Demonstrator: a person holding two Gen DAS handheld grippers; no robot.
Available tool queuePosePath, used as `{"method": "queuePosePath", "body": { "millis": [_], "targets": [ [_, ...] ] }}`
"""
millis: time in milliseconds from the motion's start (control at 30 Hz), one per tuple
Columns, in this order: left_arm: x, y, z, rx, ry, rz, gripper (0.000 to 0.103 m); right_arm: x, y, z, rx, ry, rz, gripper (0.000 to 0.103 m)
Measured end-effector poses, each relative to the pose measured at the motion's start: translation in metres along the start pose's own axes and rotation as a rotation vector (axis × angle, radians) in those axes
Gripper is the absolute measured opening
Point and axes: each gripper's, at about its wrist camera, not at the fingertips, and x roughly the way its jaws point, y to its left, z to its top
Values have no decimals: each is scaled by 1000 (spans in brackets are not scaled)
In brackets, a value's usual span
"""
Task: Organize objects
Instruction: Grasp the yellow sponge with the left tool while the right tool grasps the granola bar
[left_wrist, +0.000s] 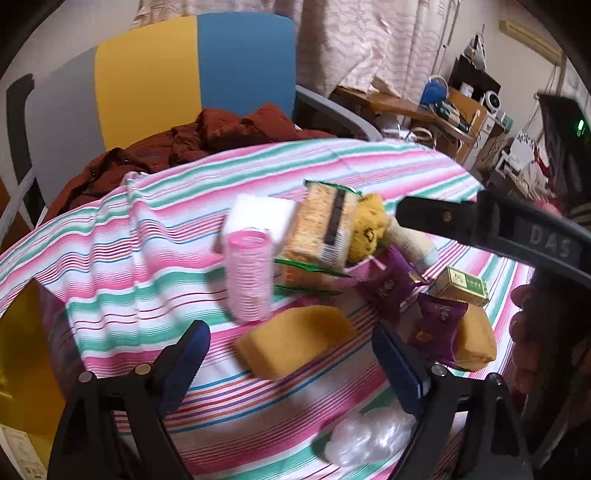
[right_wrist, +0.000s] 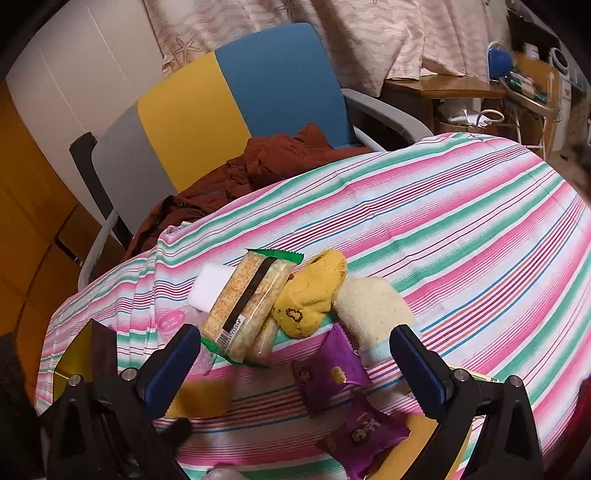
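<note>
Both hand-held grippers hover over a table under a pink, green and white striped cloth (right_wrist: 461, 229), and nothing looks sorted yet. The left gripper (left_wrist: 291, 354) has its blue-padded jaws spread wide and empty; between them lies a yellow sponge block (left_wrist: 295, 339), with a ribbed pink plastic cylinder (left_wrist: 248, 273) standing just ahead. The right gripper (right_wrist: 295, 362) is equally wide and empty, with two purple snack packets (right_wrist: 332, 373) between its jaws. Just beyond, a clear green-edged cracker pack (right_wrist: 247, 306), a white block (right_wrist: 207, 284) and a yellow-and-cream knitted toy (right_wrist: 314, 295) sit jumbled, touching. Judging by this heap, almost all the organizing remains.
</note>
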Motion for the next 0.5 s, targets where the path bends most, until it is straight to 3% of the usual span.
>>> {"method": "queuePosePath", "body": {
  "millis": [67, 100, 133, 500],
  "targets": [
    [8, -4, 0, 12, -13, 33, 88, 0, -1, 0, 2, 2, 0, 103],
    [12, -5, 0, 15, -14, 39, 81, 1, -1, 0, 2, 3, -1, 103],
    [15, -2, -1, 2, -3, 32, 58, 1, -1, 0, 1, 4, -1, 103],
    [-28, 23, -30, -65, -91, -53, 52, 9, 15, -4, -34, 36, -13, 102]
  ]
}}
